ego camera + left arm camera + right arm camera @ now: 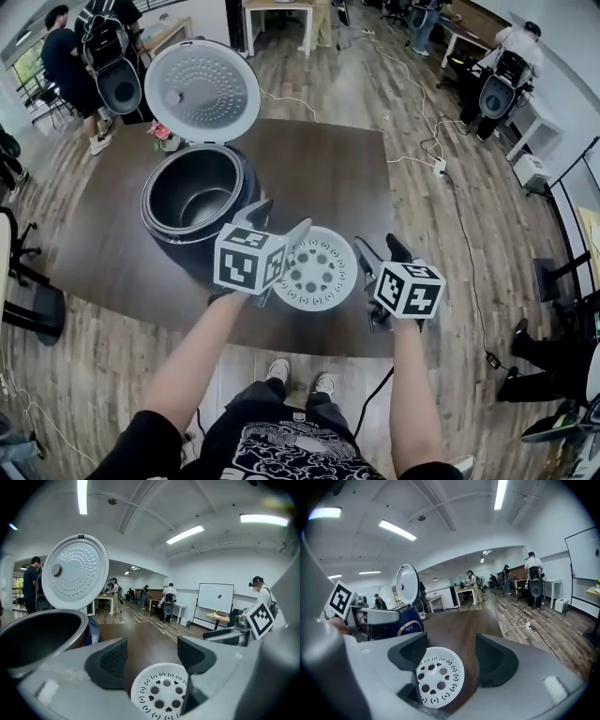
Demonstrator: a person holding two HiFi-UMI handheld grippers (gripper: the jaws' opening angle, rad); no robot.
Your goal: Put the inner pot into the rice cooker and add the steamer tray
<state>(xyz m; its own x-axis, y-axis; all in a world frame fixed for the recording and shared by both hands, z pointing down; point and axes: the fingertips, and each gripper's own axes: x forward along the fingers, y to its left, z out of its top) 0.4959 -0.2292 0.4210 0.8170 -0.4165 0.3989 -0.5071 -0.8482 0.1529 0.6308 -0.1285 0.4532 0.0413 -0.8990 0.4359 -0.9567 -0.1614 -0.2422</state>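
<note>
The dark blue rice cooker (197, 202) stands on the brown table with its white lid (202, 91) raised. The grey inner pot (192, 192) sits inside it. The white perforated steamer tray (316, 269) lies flat on the table to the cooker's right. My left gripper (278, 223) hovers open at the tray's left edge, close to the cooker. My right gripper (380, 251) hovers open at the tray's right edge. Seen from the left gripper (152, 656), the tray (161, 693) lies below the empty jaws. In the right gripper view the tray (439, 676) lies beneath that open gripper (450, 660).
A small pot of pink flowers (161, 131) stands behind the cooker under the lid. The table's front edge (281, 337) runs just below both grippers. A white cable and power strip (436, 167) lie on the wood floor to the right. People stand at far desks.
</note>
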